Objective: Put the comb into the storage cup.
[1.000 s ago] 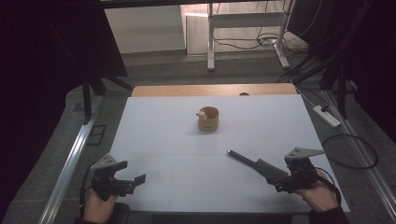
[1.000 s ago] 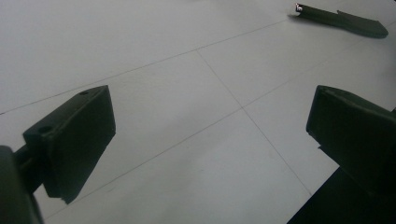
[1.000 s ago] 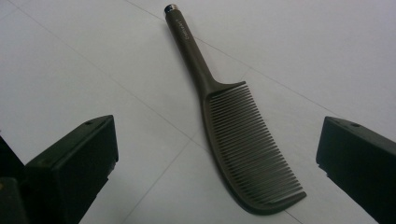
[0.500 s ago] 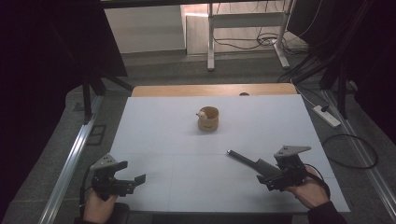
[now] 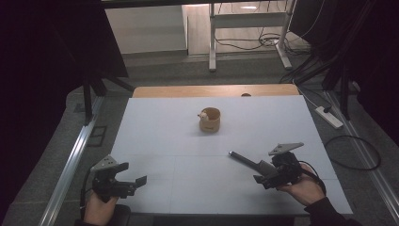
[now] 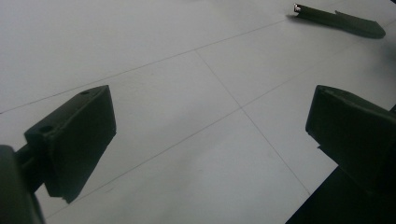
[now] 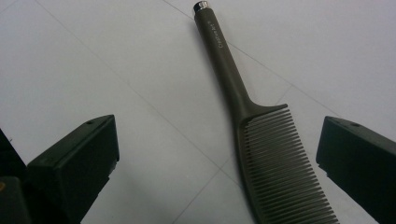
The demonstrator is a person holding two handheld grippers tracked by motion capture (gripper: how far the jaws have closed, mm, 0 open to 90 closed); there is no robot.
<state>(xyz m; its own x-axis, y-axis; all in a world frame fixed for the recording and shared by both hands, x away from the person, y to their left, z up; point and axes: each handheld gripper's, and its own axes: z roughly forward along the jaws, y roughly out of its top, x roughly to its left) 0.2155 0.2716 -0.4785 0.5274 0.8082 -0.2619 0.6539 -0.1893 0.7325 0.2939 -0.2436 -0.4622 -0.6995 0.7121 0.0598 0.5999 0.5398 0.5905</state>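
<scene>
**Comb between open right tongs, handle pointing toward desk centre**

Right tongs (image 7: 219, 154): jaws wide apart, holding nothing. Low over the desk (image 5: 155, 141) near its near right corner, held in the right hand (image 5: 306, 188). Also seen in the high view (image 5: 263, 176).

Comb (image 7: 261, 140): dark, long-handled, lying flat on the desk. Its toothed end sits between the right jaws, closer to the one at the right of the right gripper view and, as far as can be told, touching neither. Long axis runs from the tongs away toward the middle of the desk and slightly to the left edge, ending in a small metal cap. In the high view the comb (image 5: 244, 159) leads out of the tongs toward the cup. Judged: closing here would catch the teeth, not the handle; a grip on the spine or the neck looks firmer.

Left tongs (image 5: 134, 181): jaws apart, empty, near the near left corner, held in the left hand (image 5: 101, 207). Well apart from the comb, whose handle shows far off in the left gripper view (image 6: 338, 21). The right hand is plainly nearer.

Cup (image 5: 210, 120): small, tan, upright, beyond the desk centre toward the far edge, something pale at its rim. Well apart from the comb.

Obstructions: nothing lies between the right tongs and the comb.
</scene>
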